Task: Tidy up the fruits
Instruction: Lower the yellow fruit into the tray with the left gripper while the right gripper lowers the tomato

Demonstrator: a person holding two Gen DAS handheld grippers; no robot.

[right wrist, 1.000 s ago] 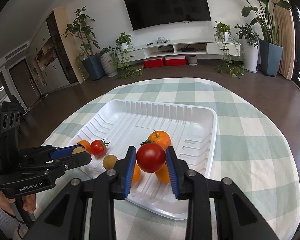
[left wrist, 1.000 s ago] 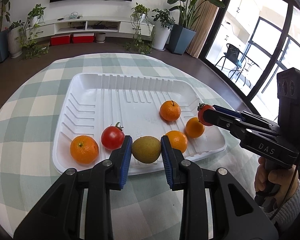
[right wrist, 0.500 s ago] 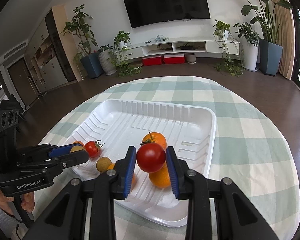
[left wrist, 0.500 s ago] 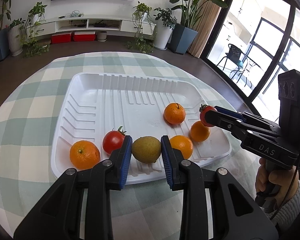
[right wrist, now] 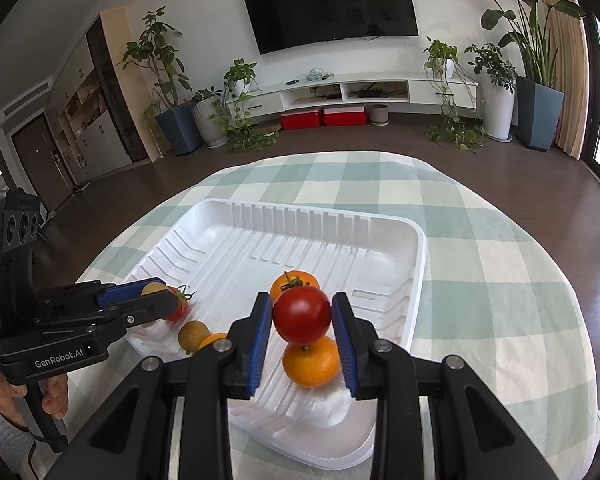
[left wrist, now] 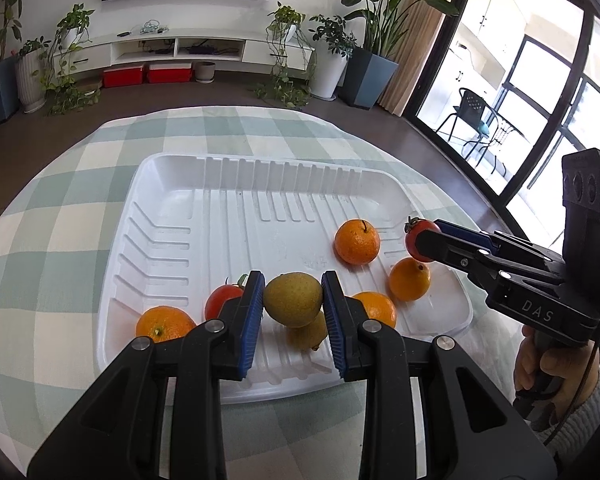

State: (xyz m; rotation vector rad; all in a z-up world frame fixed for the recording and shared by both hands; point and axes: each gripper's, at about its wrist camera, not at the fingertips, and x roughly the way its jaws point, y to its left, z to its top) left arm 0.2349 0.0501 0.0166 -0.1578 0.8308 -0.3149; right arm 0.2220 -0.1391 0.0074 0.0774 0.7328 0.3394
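Observation:
A white ribbed tray [left wrist: 220, 216] lies on the checked tablecloth [left wrist: 60, 224]. My left gripper [left wrist: 293, 300] is shut on a green-brown pear [left wrist: 293, 299], held above the tray's near edge. A second pear [left wrist: 306, 336] lies in the tray under it. My right gripper [right wrist: 302, 316] is shut on a red tomato [right wrist: 302, 315], held over the tray's right side; it also shows in the left wrist view [left wrist: 414, 240]. In the tray lie several oranges [left wrist: 357, 241] and another tomato [left wrist: 220, 305].
The tray [right wrist: 380, 240] takes up the middle of the round table [right wrist: 500, 280]. Its far half holds no fruit. Beyond the table are a TV stand [right wrist: 340, 92], potted plants [right wrist: 536, 92] and glass doors [left wrist: 540, 100].
My left gripper has risen with the pear, showing a second pear below. My right gripper has drawn back a little toward the tray's near right side, still holding the tomato.

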